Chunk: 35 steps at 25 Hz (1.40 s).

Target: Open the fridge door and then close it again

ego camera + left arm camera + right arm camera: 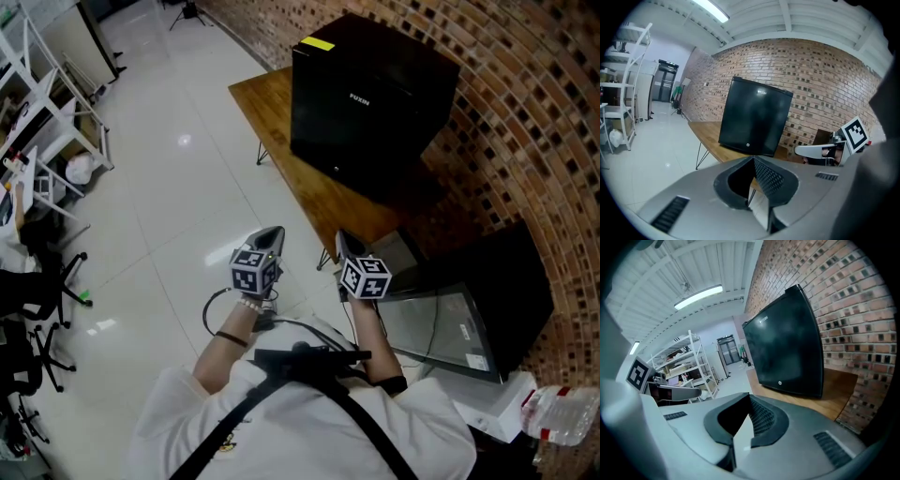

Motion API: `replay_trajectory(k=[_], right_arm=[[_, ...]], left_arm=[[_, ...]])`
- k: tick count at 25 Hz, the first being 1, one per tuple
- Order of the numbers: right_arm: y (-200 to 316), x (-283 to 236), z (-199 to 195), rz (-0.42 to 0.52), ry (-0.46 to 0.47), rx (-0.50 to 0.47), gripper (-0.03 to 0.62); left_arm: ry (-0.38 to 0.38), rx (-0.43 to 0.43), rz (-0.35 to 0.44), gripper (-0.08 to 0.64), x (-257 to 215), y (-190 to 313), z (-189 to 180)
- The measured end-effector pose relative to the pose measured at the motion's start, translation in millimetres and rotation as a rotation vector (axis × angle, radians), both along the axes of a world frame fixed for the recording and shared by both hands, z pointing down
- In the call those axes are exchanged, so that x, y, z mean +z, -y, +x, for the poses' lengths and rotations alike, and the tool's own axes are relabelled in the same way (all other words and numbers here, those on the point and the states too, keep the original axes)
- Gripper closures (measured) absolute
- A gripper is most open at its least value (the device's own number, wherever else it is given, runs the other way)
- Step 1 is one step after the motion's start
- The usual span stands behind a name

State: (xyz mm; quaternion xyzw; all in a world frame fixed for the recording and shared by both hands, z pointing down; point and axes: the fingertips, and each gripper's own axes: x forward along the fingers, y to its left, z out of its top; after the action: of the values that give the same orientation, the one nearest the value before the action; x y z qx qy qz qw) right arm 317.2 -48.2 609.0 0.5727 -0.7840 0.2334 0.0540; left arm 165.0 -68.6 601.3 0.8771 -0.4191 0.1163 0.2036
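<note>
While white shelves (42,94) stand at the far left on the tiled floor (178,187), the left tongs (271,232) hang over that floor, jaws pressed together and gripping nothing. Just to their right, the right tongs (341,240) are likewise closed and empty. Both point toward the black fridge (370,98), well apart from it. It stands with its door closed on the wooden desk (272,98), against the brick wall (525,141) further right.
</note>
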Motion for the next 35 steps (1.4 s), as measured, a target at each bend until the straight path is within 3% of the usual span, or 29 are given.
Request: replay_trajectory(k=[12, 21, 28, 35], right_arm=[[2.5, 1.1, -1.7, -0.006, 0.019, -0.003, 0.592], [12.0, 1.9, -2.6, -0.015, 0.034, -0.009, 0.592], [8.3, 3.3, -4.3, 0.025, -0.028, -0.028, 0.592], [-19.0, 9.7, 13.5, 0.035, 0.025, 0.021, 0.592]], left_arm=[[0.038, 0.028, 0.025, 0.560, 5.2, 2.3, 2.0], [0.044, 0.029, -0.006, 0.560, 9.0, 11.6, 7.4], [0.027, 0.025, -0.048, 0.560, 18.8, 12.8, 6.7], [0.023, 0.025, -0.066, 0.560, 20.9, -0.7, 10.0]])
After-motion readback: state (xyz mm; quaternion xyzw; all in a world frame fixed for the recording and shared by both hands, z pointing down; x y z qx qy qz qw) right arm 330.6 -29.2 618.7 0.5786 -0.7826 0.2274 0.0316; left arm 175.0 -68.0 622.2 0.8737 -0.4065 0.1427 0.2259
